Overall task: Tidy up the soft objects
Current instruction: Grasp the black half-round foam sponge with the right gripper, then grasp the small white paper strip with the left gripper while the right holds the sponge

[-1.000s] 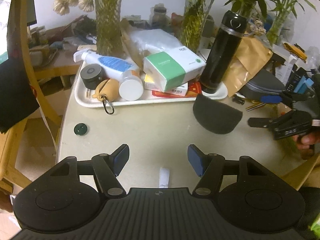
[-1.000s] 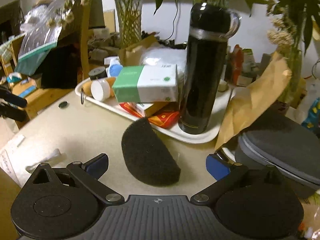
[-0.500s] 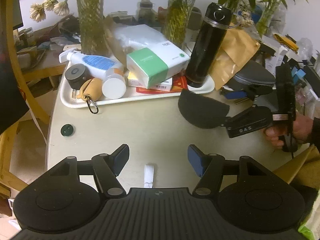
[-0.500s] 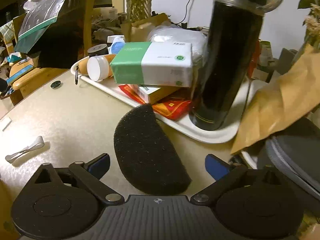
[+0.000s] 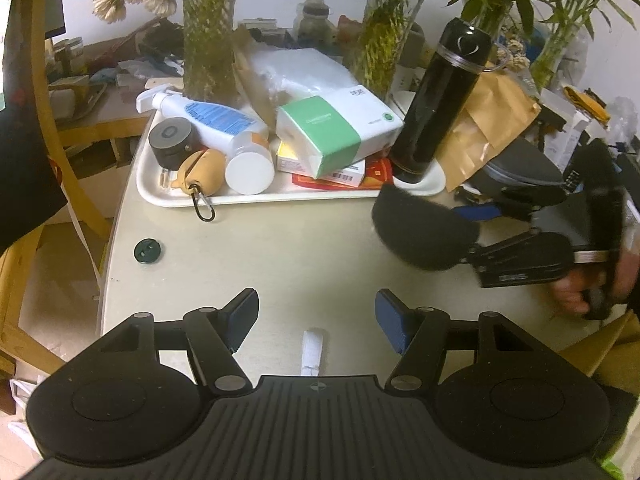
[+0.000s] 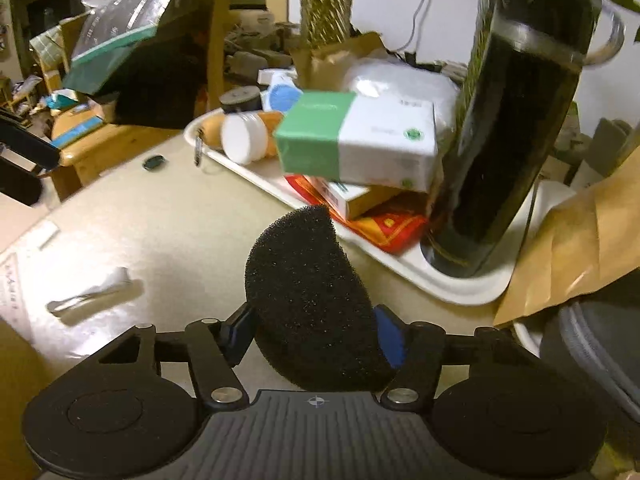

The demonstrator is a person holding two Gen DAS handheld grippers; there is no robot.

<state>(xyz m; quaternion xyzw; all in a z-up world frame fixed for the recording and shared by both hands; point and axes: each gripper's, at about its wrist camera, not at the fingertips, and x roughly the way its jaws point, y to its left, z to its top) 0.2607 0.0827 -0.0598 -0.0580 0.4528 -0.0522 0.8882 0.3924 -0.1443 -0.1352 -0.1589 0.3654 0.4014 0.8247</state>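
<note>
A black half-round foam sponge (image 6: 308, 280) lies on the beige table just in front of the white tray (image 6: 460, 292). My right gripper (image 6: 316, 332) straddles the sponge's near end with its jaws closing, and both blue pads (image 6: 390, 336) touch the foam's sides. In the left wrist view the same sponge (image 5: 420, 232) is at the right, with the right gripper (image 5: 474, 232) on it and a person's hand (image 5: 580, 292) behind it. My left gripper (image 5: 316, 316) hovers open over the table's near side with nothing between its fingers.
The tray (image 5: 248, 200) carries a tall black bottle (image 5: 440, 104), a green-and-white tissue pack (image 5: 336, 136), a spray bottle (image 5: 208, 114) and small jars. A brown paper bag (image 5: 492, 128) and grey case (image 5: 520, 168) crowd the right. A dark green cap (image 5: 148, 251) and a white paper strip (image 5: 312, 346) lie loose.
My right gripper has come forward around the sponge and its jaws have narrowed from wide apart onto the foam. The left gripper has stayed open and about where it was.
</note>
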